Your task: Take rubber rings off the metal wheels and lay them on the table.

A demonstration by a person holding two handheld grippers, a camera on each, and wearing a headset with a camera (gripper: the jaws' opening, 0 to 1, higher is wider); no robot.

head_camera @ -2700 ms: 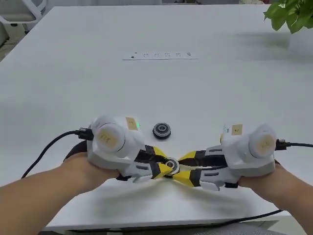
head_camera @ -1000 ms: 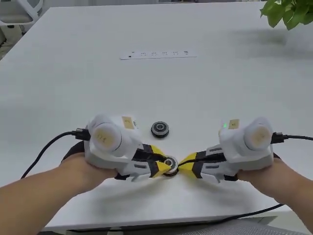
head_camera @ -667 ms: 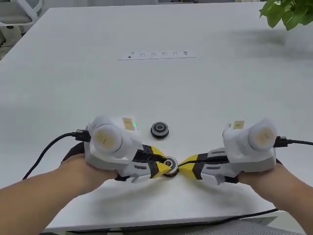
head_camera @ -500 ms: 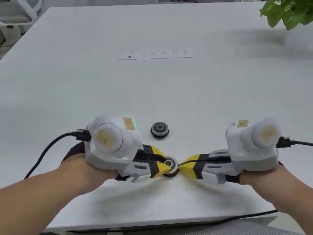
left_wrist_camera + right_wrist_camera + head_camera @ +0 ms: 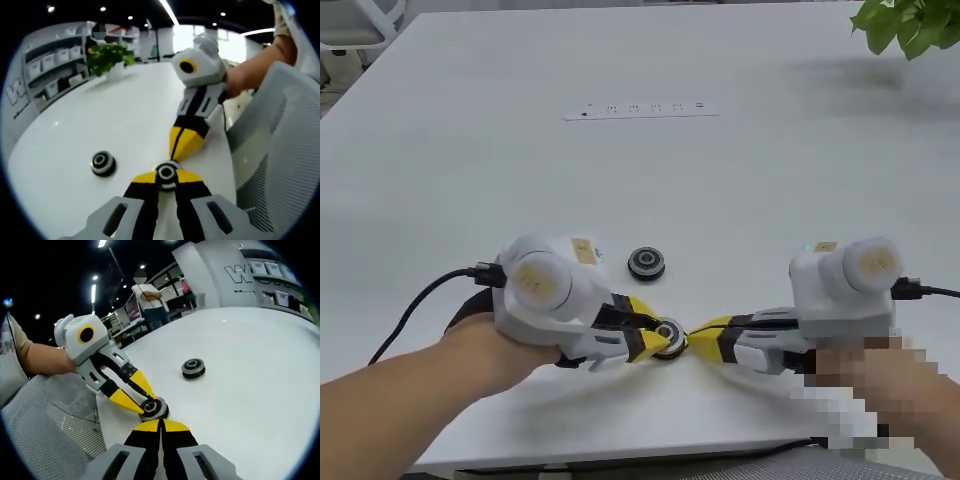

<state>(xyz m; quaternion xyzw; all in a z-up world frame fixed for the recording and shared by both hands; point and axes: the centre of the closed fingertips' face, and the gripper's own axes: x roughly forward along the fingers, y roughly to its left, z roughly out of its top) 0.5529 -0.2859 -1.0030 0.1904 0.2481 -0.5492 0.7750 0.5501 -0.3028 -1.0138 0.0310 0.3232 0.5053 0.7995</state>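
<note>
My left gripper is shut on a small metal wheel, held just above the white table near its front edge; in the left gripper view the wheel sits between the yellow tips of the left gripper. My right gripper comes in from the right with its jaws together, tips at the wheel's rim. In the right gripper view the right gripper is shut just below the wheel. A second wheel with a black rubber ring lies flat on the table behind them.
A white power strip lies far back at the middle. A green plant stands at the back right corner. Cables trail from both grippers. A mesh chair is close behind the table's front edge. A person stands far off.
My right gripper has drawn back to the right, from overlapping the wheel to only its tips at the rim. The left gripper and its wheel stay put.
</note>
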